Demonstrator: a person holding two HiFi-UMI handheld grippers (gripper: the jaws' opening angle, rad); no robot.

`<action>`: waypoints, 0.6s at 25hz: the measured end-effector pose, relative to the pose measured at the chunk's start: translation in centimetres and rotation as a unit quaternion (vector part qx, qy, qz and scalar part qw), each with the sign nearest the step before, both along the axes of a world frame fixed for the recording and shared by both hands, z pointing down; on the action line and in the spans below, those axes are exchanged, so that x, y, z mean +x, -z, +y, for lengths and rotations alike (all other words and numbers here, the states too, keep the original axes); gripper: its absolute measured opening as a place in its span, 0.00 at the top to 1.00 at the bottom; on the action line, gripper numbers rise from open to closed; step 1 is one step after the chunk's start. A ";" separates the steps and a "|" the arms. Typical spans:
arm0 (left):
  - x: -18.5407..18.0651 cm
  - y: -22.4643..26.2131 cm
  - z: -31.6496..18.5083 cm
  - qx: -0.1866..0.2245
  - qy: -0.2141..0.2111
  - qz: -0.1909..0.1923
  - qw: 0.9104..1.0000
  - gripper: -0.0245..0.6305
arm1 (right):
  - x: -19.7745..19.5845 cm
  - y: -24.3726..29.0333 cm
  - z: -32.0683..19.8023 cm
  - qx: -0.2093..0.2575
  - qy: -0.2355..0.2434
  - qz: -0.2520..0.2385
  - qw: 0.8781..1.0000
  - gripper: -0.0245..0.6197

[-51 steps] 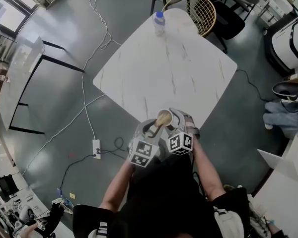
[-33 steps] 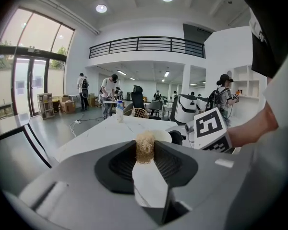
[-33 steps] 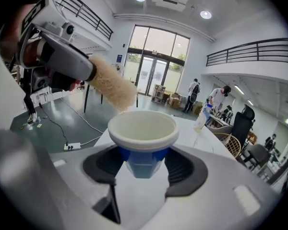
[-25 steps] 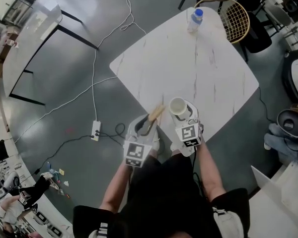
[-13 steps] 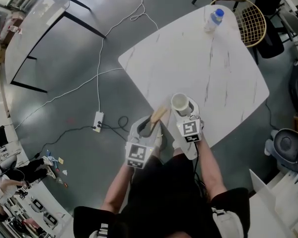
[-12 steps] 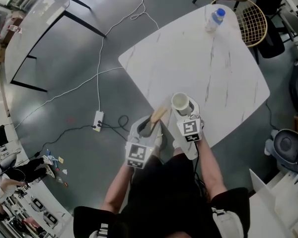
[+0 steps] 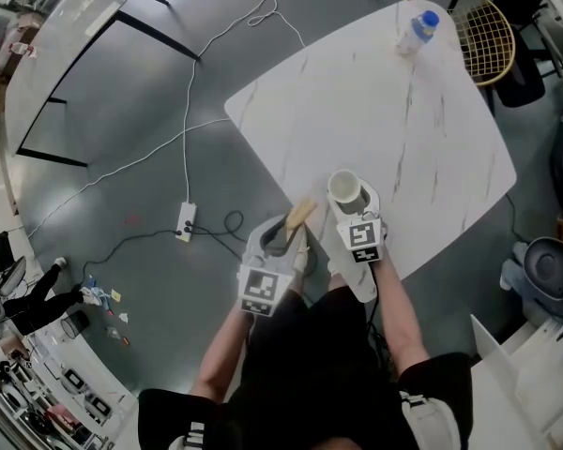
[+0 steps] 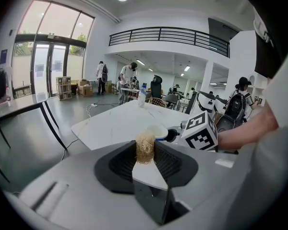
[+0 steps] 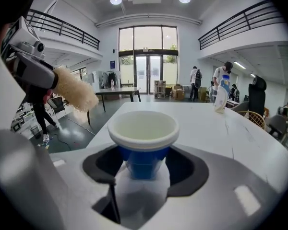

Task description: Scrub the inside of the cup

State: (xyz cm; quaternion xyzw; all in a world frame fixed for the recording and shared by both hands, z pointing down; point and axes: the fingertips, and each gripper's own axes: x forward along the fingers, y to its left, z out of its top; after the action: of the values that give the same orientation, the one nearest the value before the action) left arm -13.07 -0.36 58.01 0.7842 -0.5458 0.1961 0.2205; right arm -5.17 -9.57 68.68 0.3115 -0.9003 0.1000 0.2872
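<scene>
Scrubber point(image 7: 301, 214) withdrawn from cup point(image 7: 344, 187), left gripper point(image 7: 285, 237) pinching it tip-forward, right gripper point(image 7: 353, 210) clamping cup upright

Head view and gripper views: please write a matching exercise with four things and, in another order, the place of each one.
Things:
1. cup
2. scrubber
3. bottle
4. power strip

Places:
A. on the floor
B. held by the left gripper
C. upright at the far corner of the table
D. held by the right gripper

Pairs: 1-D, 2-B, 3-C, 4-A
</scene>
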 end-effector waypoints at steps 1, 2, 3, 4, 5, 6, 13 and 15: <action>0.0 0.0 -0.1 -0.001 -0.001 0.000 1.000 0.78 | 0.0 -0.2 0.1 -0.003 0.000 0.002 1.000 0.54; 0.0 -0.1 -0.2 -0.001 -0.003 -0.001 1.000 0.78 | 0.0 -0.4 0.1 -0.005 0.000 0.005 1.000 0.53; -0.1 -0.1 -0.3 0.000 -0.004 -0.001 1.000 0.78 | 0.0 -0.6 0.2 -0.006 0.000 0.008 1.000 0.53; -0.2 0.0 -0.4 0.002 -0.005 -0.002 1.000 0.78 | -0.1 -0.7 0.2 -0.008 -0.001 0.010 1.000 0.53; -0.2 0.0 -0.4 0.002 -0.005 -0.001 1.000 0.78 | -0.1 -0.8 0.2 -0.009 -0.003 0.010 1.000 0.53; -0.2 0.0 -0.4 0.002 -0.006 0.000 1.000 0.78 | -0.1 -0.9 0.2 -0.011 -0.005 0.011 1.000 0.53; -0.3 0.2 -0.3 0.001 -0.006 0.006 1.000 0.78 | -0.1 -1.0 0.5 -0.011 -0.009 0.017 1.000 0.53; -0.3 0.2 -0.2 0.002 -0.008 0.003 1.000 0.78 | -0.1 -1.1 0.6 -0.012 -0.011 0.017 1.000 0.53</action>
State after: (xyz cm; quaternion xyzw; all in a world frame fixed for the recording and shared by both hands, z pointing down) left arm -13.37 -0.60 57.79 0.7897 -0.5392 0.1939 0.2191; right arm -5.23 -9.02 69.78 0.3196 -0.8905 0.1088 0.3050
